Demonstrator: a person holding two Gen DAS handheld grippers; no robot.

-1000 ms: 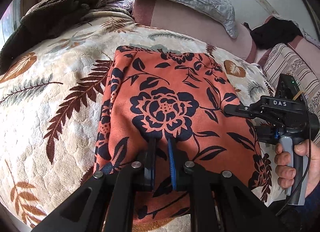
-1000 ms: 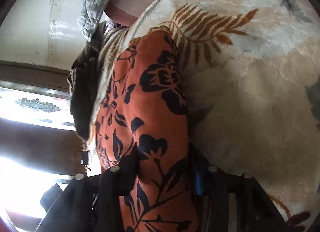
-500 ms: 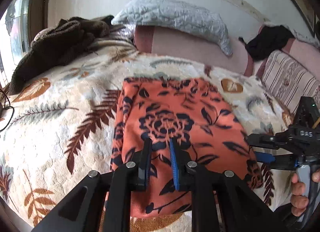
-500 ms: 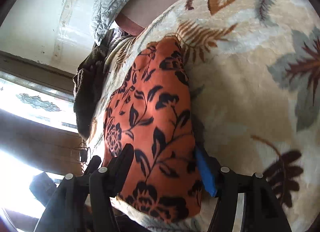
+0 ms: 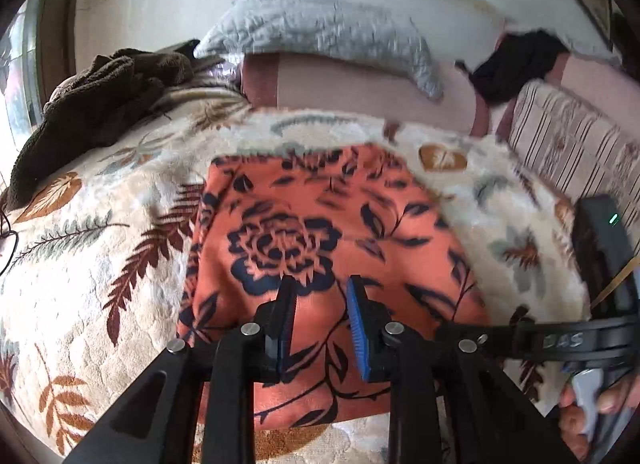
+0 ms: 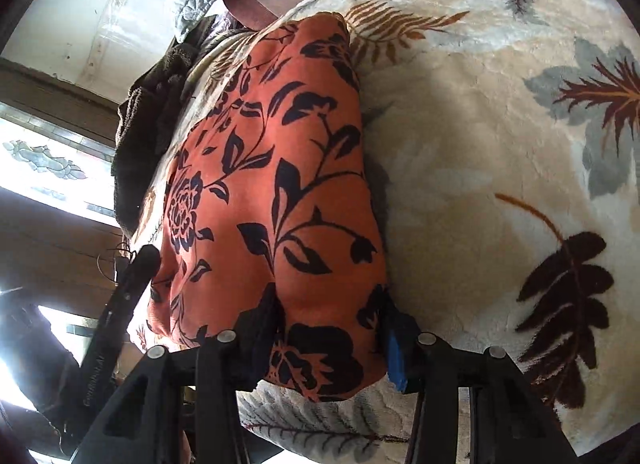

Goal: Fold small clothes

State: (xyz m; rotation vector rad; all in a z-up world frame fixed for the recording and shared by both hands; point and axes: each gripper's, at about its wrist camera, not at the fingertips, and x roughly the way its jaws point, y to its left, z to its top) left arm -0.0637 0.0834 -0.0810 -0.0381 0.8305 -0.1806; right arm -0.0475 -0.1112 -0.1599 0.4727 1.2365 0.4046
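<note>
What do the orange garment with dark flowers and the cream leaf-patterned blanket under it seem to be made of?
The orange garment with dark navy flowers looks like a thin, smooth woven or knit fabric, matte with a faint sheen; it lies flat with soft rolled edges. The cream leaf-patterned blanket looks like thick plush fleece: its surface is fuzzy and embossed in puffy ridges. Exact fibres cannot be told.

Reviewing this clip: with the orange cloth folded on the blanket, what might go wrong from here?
1. The right gripper is closing with the orange cloth's near corner between its fingers; it may drag the fold open.
2. The left gripper is opening just above the cloth and could snag it.
3. The plush blanket may get pinched too.
</note>
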